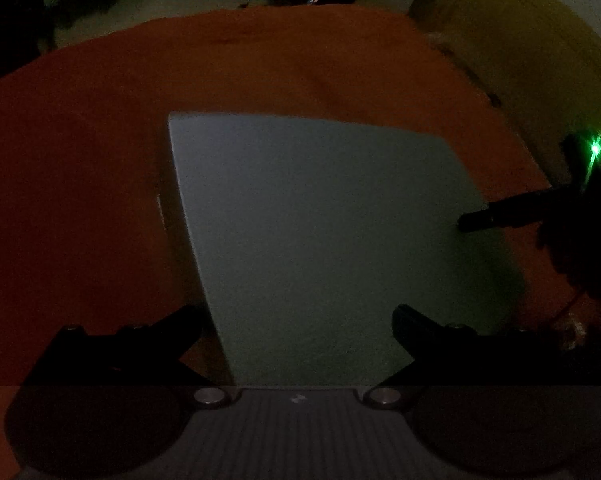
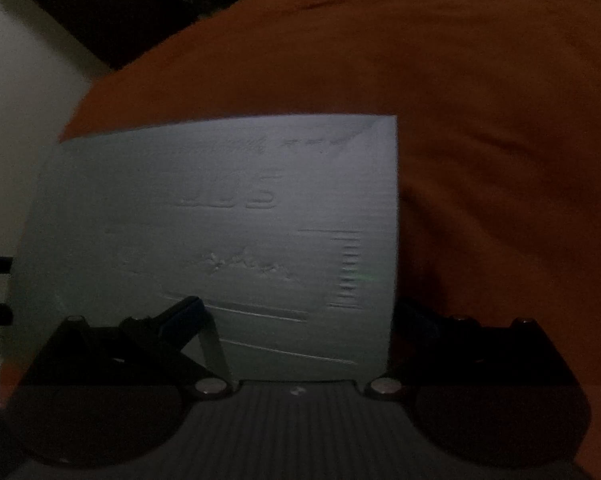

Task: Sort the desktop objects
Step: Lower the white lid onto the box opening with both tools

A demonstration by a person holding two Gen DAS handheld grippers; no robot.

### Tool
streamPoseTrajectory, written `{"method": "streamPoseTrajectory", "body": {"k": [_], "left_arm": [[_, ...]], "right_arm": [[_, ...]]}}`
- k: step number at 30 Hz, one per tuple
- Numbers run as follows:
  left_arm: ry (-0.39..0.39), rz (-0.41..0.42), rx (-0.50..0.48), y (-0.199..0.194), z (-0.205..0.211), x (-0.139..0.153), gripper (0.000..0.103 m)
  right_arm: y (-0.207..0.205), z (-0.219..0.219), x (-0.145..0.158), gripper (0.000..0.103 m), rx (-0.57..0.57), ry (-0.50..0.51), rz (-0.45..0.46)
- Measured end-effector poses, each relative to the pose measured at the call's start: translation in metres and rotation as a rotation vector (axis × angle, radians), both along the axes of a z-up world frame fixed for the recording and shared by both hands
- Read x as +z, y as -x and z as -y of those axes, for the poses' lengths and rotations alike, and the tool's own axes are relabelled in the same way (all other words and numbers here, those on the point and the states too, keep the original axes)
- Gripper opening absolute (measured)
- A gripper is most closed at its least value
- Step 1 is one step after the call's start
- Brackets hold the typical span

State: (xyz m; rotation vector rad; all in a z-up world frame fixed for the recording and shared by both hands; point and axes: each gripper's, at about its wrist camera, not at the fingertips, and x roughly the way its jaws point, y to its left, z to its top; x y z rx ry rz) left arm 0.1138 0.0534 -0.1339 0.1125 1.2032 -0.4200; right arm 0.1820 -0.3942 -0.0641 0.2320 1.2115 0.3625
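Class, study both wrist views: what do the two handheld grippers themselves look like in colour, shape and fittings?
Both look alike in the dim light. The left gripper has two black angular fingers above a grey ribbed body with two round silver fasteners. The right gripper shows the same build, with a blue patch on one finger. A green light glows on the right gripper.

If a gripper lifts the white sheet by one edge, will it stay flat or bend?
The white sheet looks thin and lies flat on the orange cloth, so it would probably droop. Its diagonal crease suggests it folds easily. It is likely very light and may slide.
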Motion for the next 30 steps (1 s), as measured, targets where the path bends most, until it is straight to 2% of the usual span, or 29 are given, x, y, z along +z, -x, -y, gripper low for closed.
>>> {"method": "streamPoseTrajectory", "body": {"k": [2,3,6,10,13,15,21,25,30], "left_arm": [[-0.079,-0.019,0.047,-0.004,-0.001,-0.008,0.103],[-0.131,-0.033,0.076,-0.006,-0.003,-0.018,0.103],[-0.215,-0.099,0.155,-0.009,-0.010,-0.040,0.103],[-0.270,-0.140,0.104,-0.001,-0.001,-0.051,0.103],[-0.258,-0.123,0.089,-0.004,-0.002,-0.044,0.103],[-0.239,-0.109,0.089,0.008,-0.007,-0.044,0.103],[-0.211,-0.050,0.118,0.017,0.000,-0.043,0.103],[-0.304,-0.010,0.137,0.031,0.003,-0.027,0.103],[-0.206,0.058,0.170,0.067,0.008,0.039,0.103]], "right_arm": [[0.003,-0.021,-0.005,0.103,0.020,0.132,0.023],[0.006,-0.027,-0.006,0.103,0.024,0.156,0.041],[0.008,-0.035,-0.006,0.103,0.022,0.183,0.064],[0.009,-0.034,-0.008,0.103,0.016,0.170,0.064],[0.013,-0.033,-0.012,0.103,0.010,0.166,0.065],[0.015,-0.035,-0.009,0.103,0.004,0.183,0.077],[0.018,-0.051,-0.007,0.103,0.004,0.233,0.095],[0.039,-0.056,0.035,0.103,-0.016,0.211,0.155],[0.066,-0.062,0.089,0.103,-0.042,0.184,0.231]]}}
